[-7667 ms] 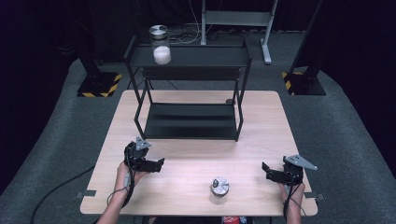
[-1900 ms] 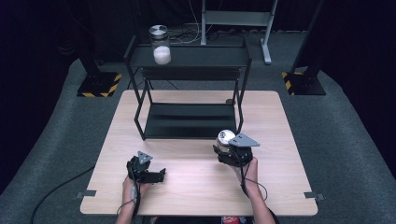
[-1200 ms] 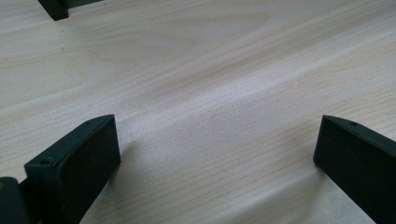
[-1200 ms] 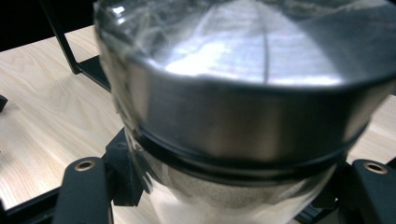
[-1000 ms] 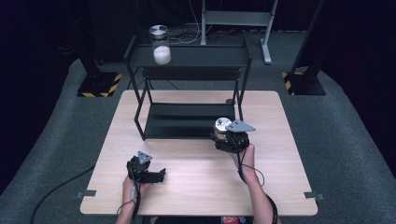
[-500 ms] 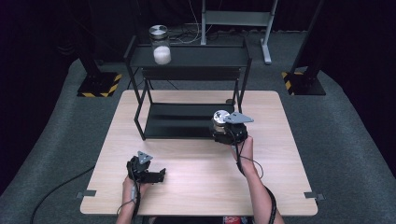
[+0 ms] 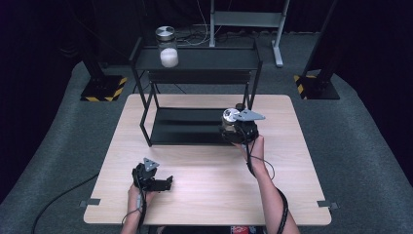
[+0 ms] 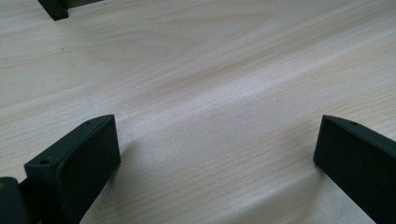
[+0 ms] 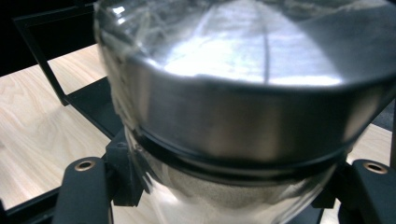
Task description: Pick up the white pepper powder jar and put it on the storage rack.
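A glass jar with a silver lid (image 7: 229,115) is held above the table, at the right front corner of the black rack's lower shelf (image 7: 190,127). My right gripper (image 7: 237,129) is shut on it. In the right gripper view the jar (image 9: 243,93) looms close, the black jaws clamping its glass body below the lid, and my right gripper (image 9: 229,186) sits under it. A second jar (image 7: 168,48) with white contents stands on the rack's top shelf (image 7: 214,58). My left gripper (image 7: 164,183) rests open near the table's front left; its view shows bare wood between the left gripper (image 8: 217,154) jaws.
The two-tier black rack stands at the back middle of the wooden table (image 7: 292,195). The rack's right upright (image 7: 253,87) is close behind the held jar. Black stands with yellow-striped bases (image 7: 104,90) stand on the carpet beyond the table.
The right gripper has lifted the jar a little and carried it toward the rack's lower shelf; much earlier the jar stood near the table's front edge. The left gripper has stayed in place.
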`<state>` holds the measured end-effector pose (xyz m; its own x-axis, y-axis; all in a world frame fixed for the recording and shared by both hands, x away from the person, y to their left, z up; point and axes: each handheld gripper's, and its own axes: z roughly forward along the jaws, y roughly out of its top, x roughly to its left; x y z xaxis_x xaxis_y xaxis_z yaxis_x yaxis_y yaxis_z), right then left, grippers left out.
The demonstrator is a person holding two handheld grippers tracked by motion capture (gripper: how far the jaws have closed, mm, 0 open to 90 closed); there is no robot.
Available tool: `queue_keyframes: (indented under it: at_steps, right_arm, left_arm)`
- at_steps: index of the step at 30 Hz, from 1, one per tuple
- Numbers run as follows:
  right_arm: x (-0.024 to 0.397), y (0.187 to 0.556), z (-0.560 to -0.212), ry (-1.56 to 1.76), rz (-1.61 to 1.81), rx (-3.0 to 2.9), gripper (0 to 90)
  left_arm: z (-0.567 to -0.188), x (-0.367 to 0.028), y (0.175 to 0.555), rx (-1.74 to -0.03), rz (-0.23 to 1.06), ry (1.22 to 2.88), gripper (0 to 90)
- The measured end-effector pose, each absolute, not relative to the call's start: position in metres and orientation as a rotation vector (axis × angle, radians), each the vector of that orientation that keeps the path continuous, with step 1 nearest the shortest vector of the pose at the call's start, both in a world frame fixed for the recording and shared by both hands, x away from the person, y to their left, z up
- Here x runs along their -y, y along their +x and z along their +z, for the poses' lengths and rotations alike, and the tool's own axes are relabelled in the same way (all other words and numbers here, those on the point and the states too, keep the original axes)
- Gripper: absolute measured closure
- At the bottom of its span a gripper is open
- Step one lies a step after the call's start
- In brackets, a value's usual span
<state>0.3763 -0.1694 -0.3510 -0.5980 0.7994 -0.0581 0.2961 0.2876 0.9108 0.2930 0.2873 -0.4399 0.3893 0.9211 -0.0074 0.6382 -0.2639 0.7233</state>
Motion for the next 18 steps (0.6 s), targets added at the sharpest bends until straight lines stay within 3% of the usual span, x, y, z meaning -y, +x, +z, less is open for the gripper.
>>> queue_keyframes:
  at_steps: [18]
  right_arm:
    - [0.168, 0.390, -0.337, 0.978, 1.293, -2.036, 30.3]
  left_arm:
    - [-0.440, -0.287, 0.293, -1.332, 0.561, 2.002, 0.0]
